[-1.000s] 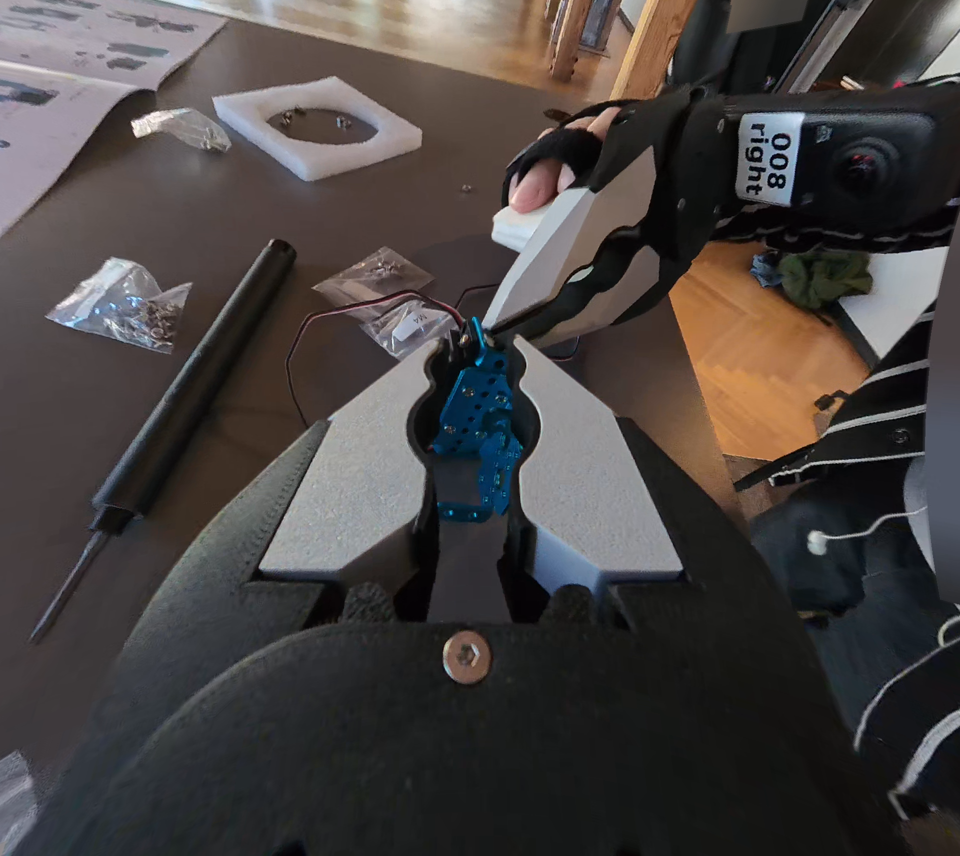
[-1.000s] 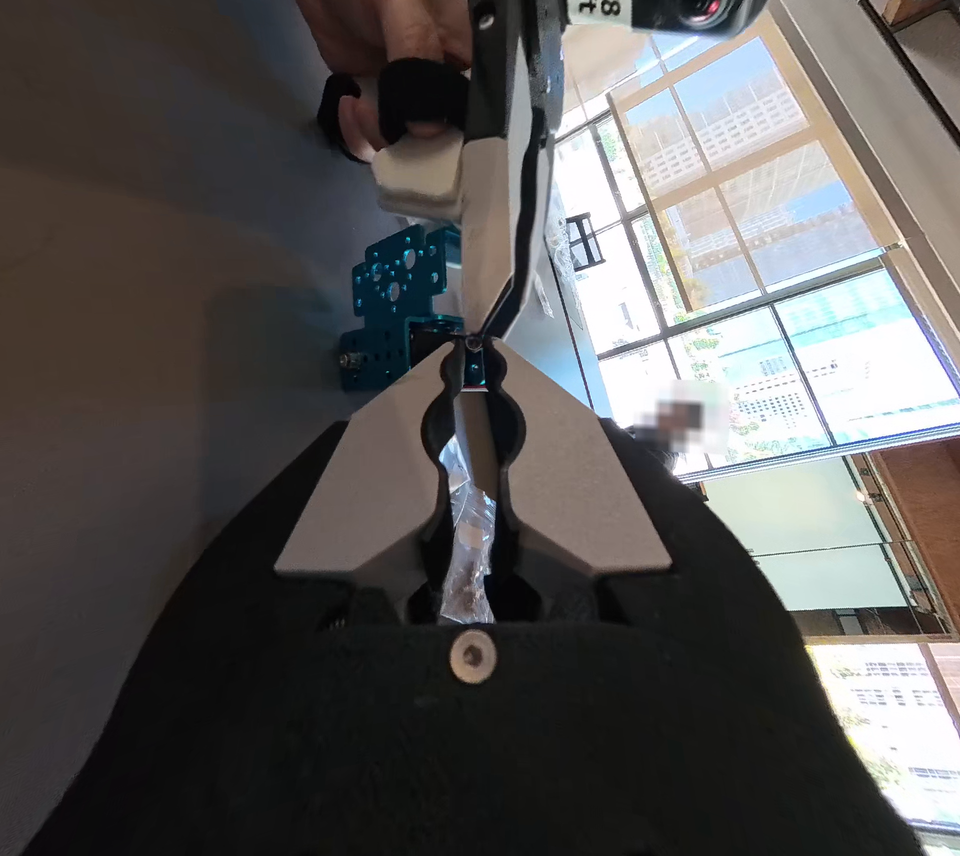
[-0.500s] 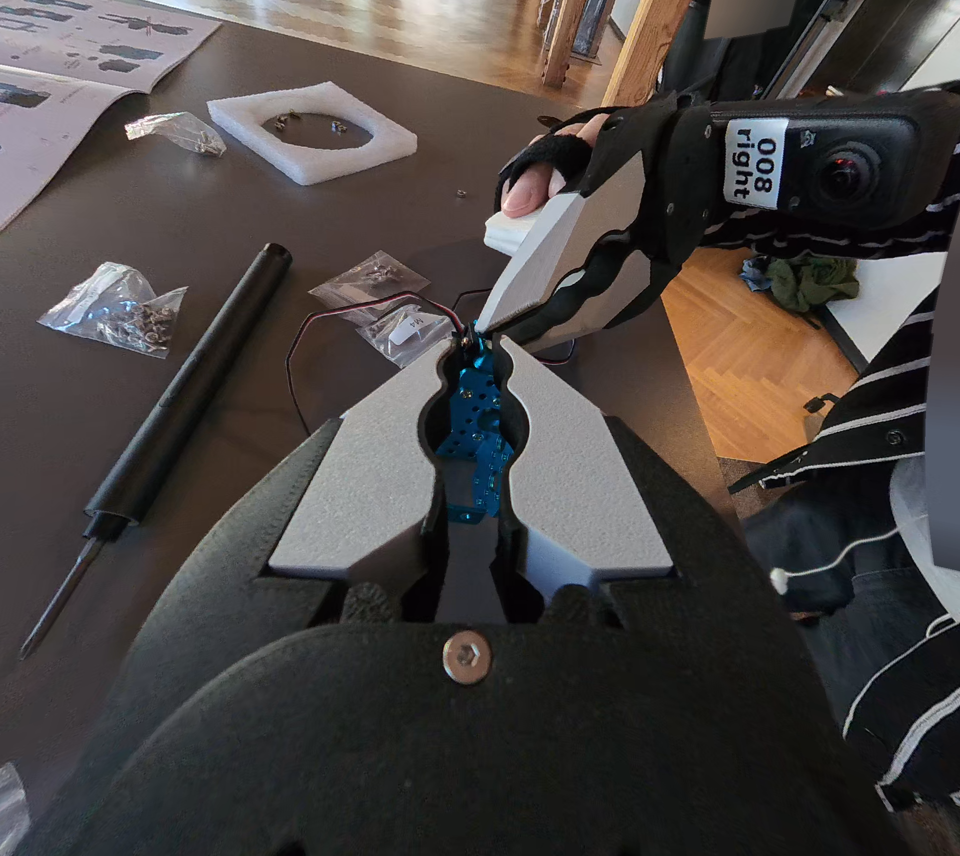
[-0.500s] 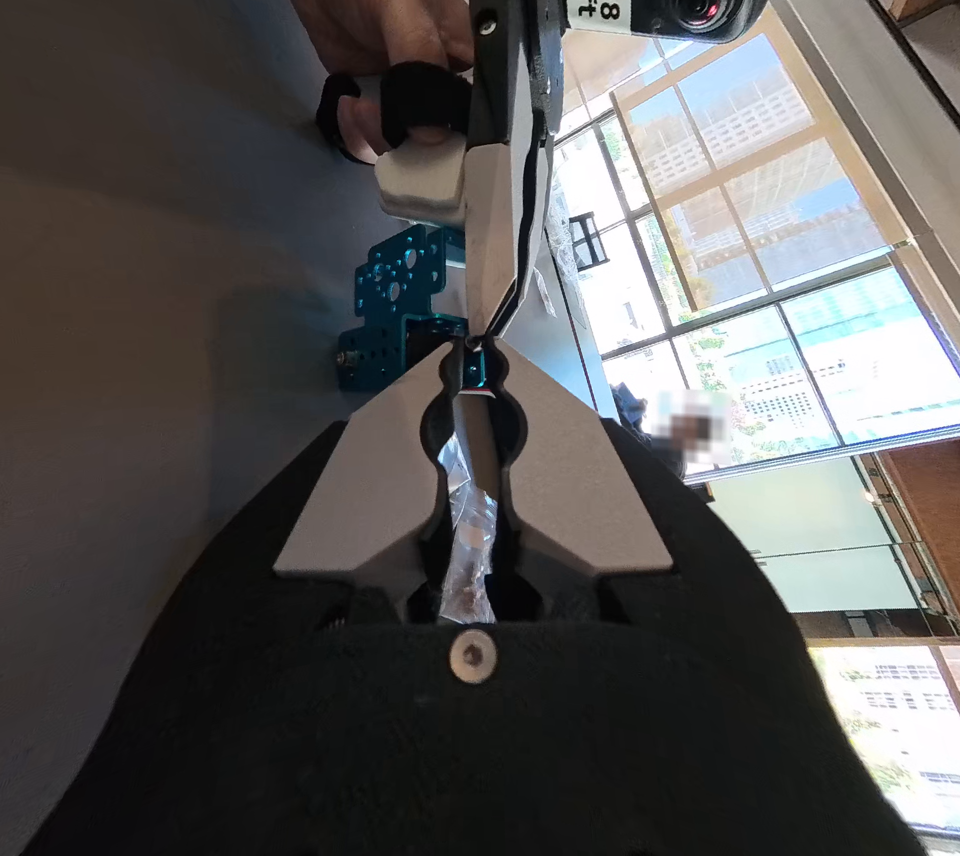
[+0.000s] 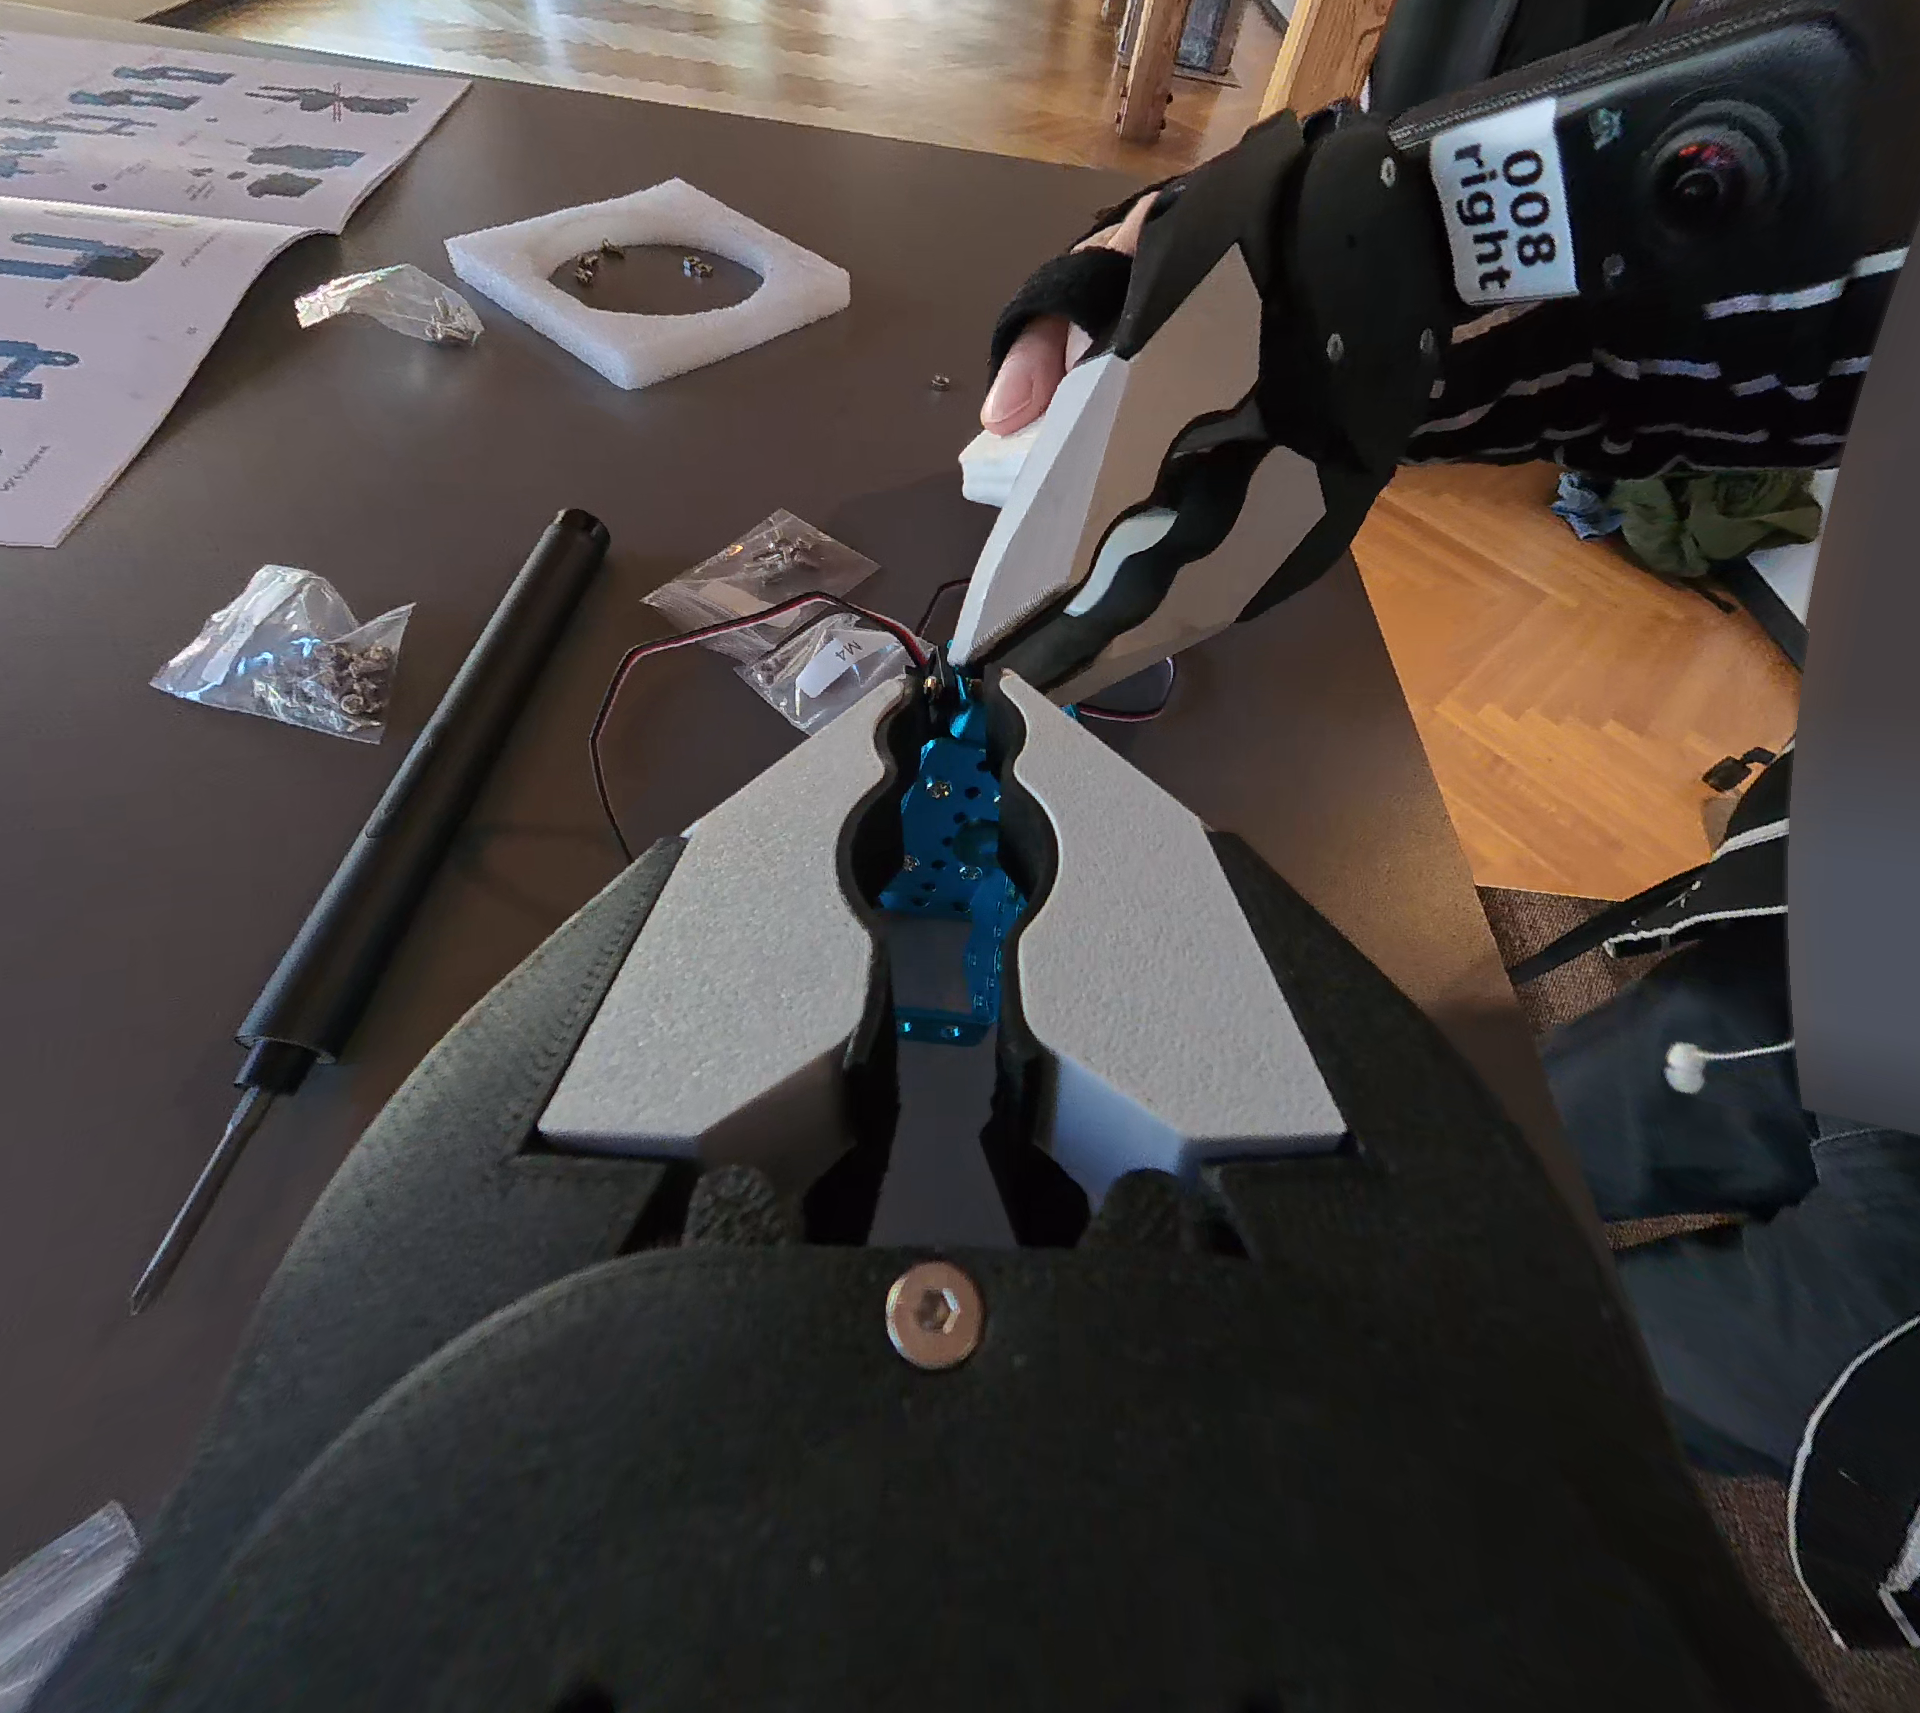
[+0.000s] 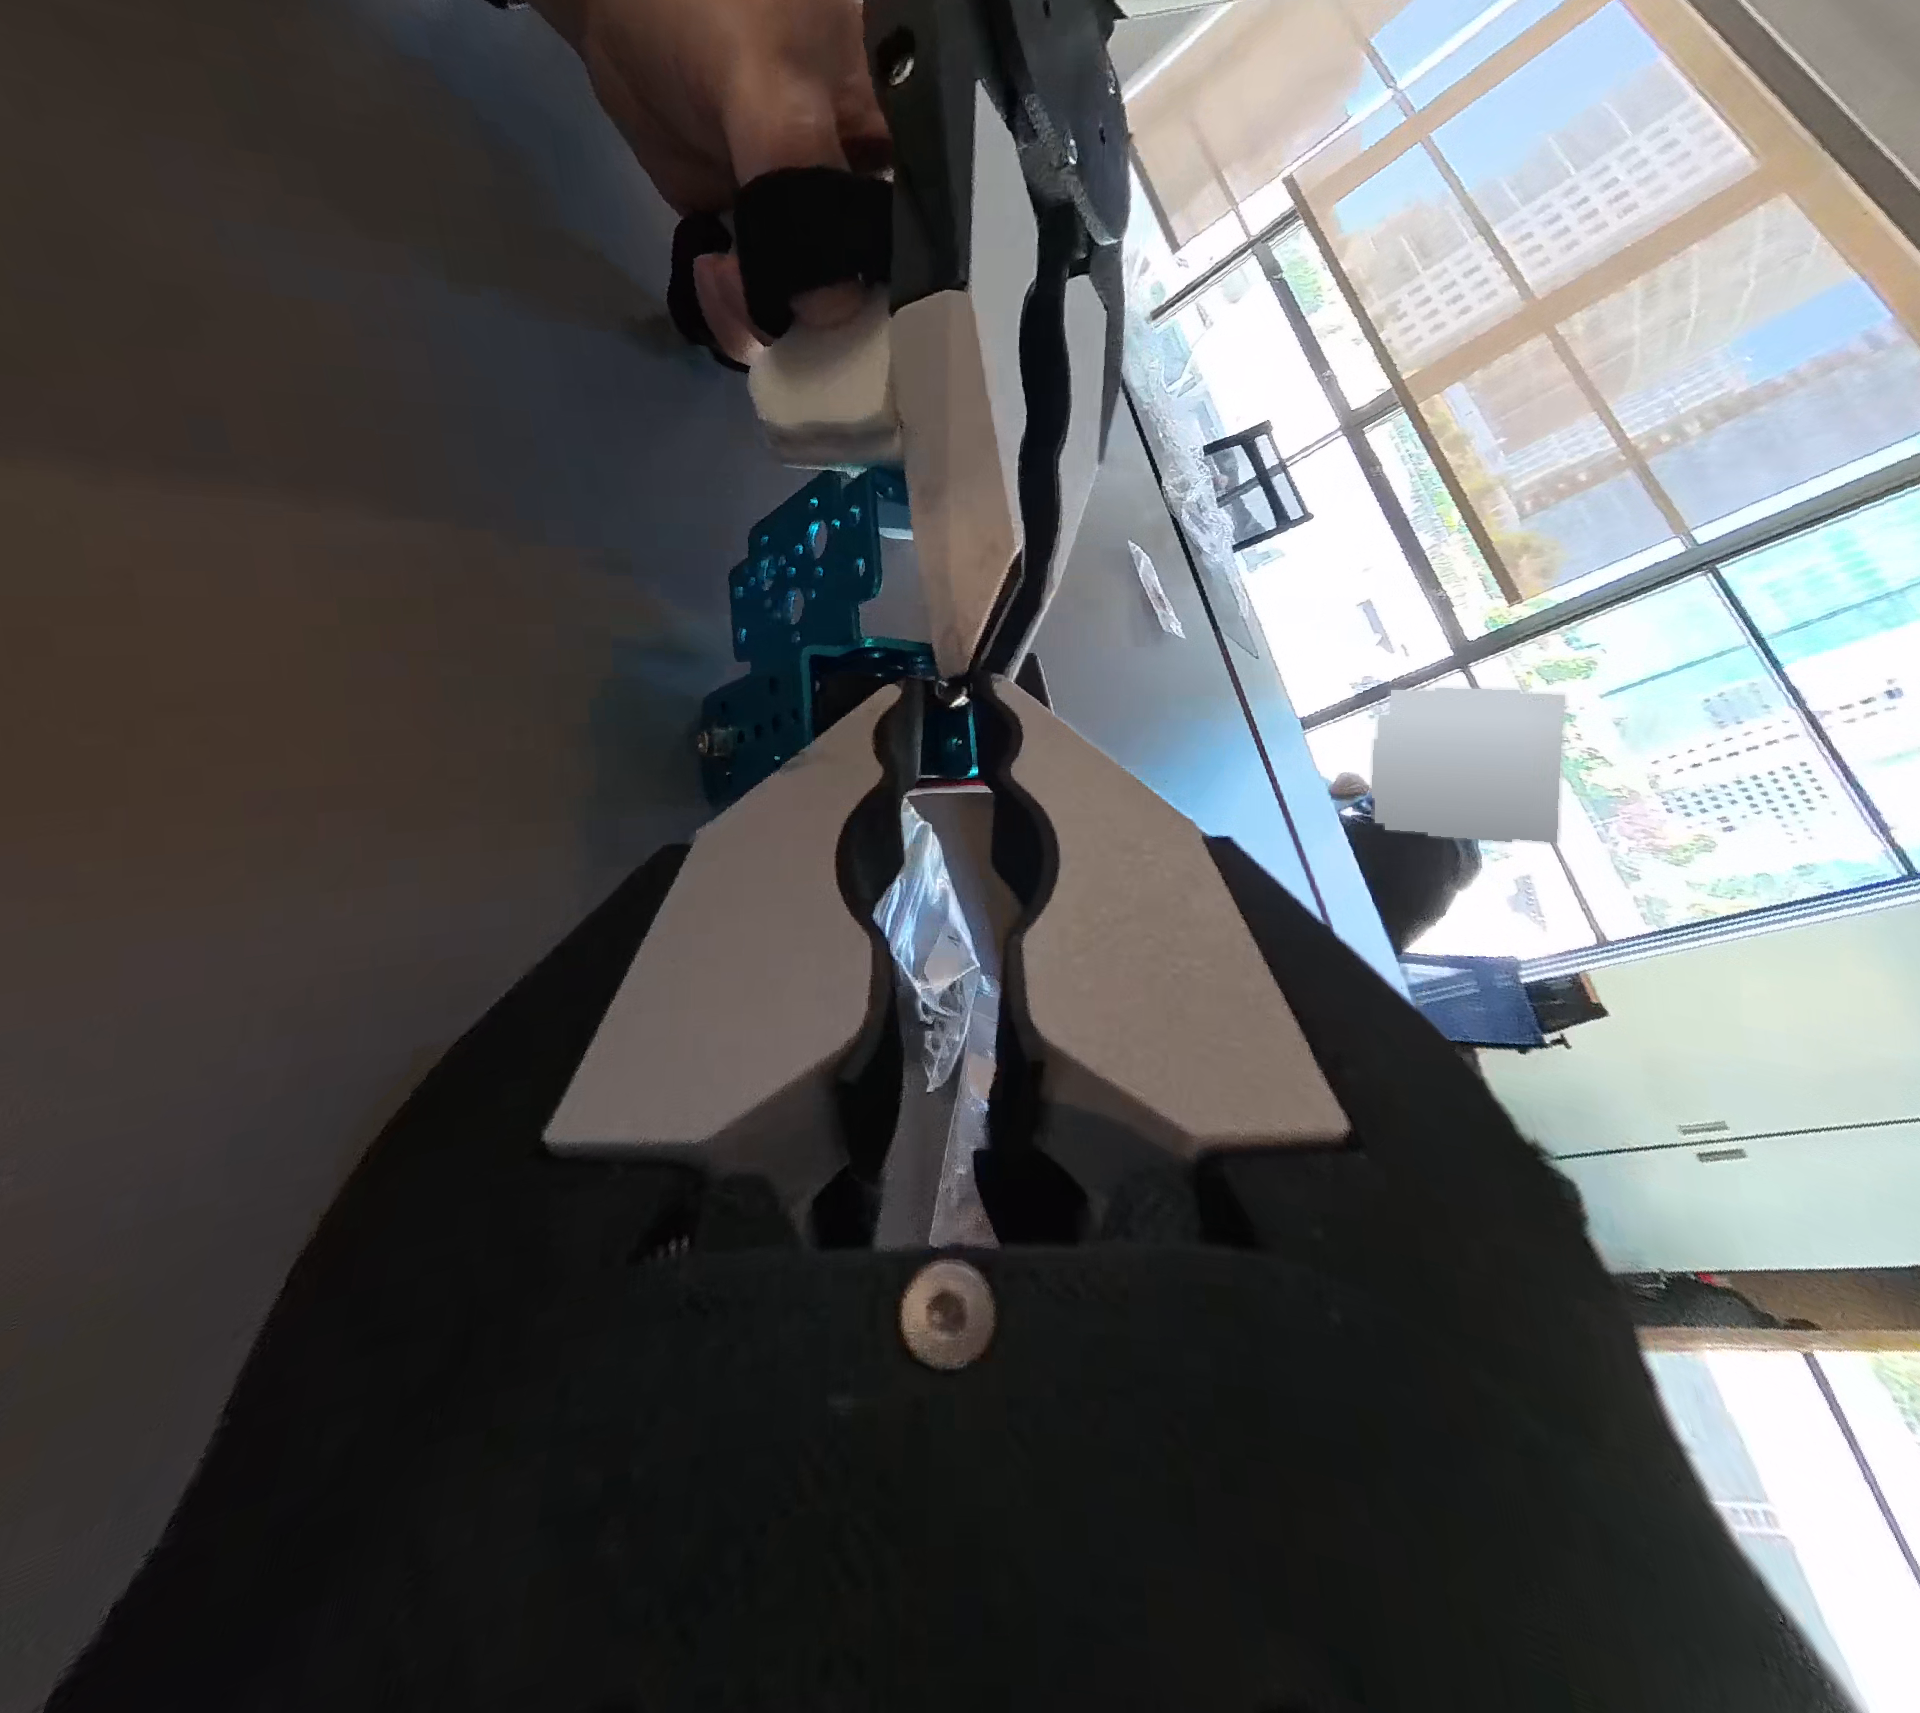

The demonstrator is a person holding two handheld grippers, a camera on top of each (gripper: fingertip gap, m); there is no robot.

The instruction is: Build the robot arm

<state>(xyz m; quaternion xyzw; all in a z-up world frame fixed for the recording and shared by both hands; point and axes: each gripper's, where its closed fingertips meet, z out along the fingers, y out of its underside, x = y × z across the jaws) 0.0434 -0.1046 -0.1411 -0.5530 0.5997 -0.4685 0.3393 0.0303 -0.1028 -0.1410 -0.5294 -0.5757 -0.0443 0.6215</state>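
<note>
A blue perforated metal bracket (image 5: 951,842) with a black servo in it stands on the dark table (image 5: 727,437). A red and black wire (image 5: 727,624) runs from its top. My left gripper (image 5: 964,689) is closed down on the bracket's top from above. The bracket shows through the narrow gap between its grey fingers (image 5: 769,915). My right gripper (image 5: 961,657) comes in from the upper right, tip to tip with the left. In the right wrist view the right gripper (image 6: 958,709) pinches the bracket's top edge (image 6: 800,603), and the left gripper (image 6: 971,678) meets it from above.
A black screwdriver (image 5: 416,832) lies to the left. Clear bags of screws (image 5: 286,661) (image 5: 764,562) (image 5: 390,302), a white foam frame (image 5: 644,276) and a printed sheet (image 5: 156,209) lie farther off. The table's right edge (image 5: 1403,780) is close. A loose nut (image 5: 938,382) lies beyond. Only a small space, under 4 cm, lies between the two pairs of fingers.
The blue bracket has turned slightly between my left fingers and sits more in line with them. Both grippers stay tip to tip on its top.
</note>
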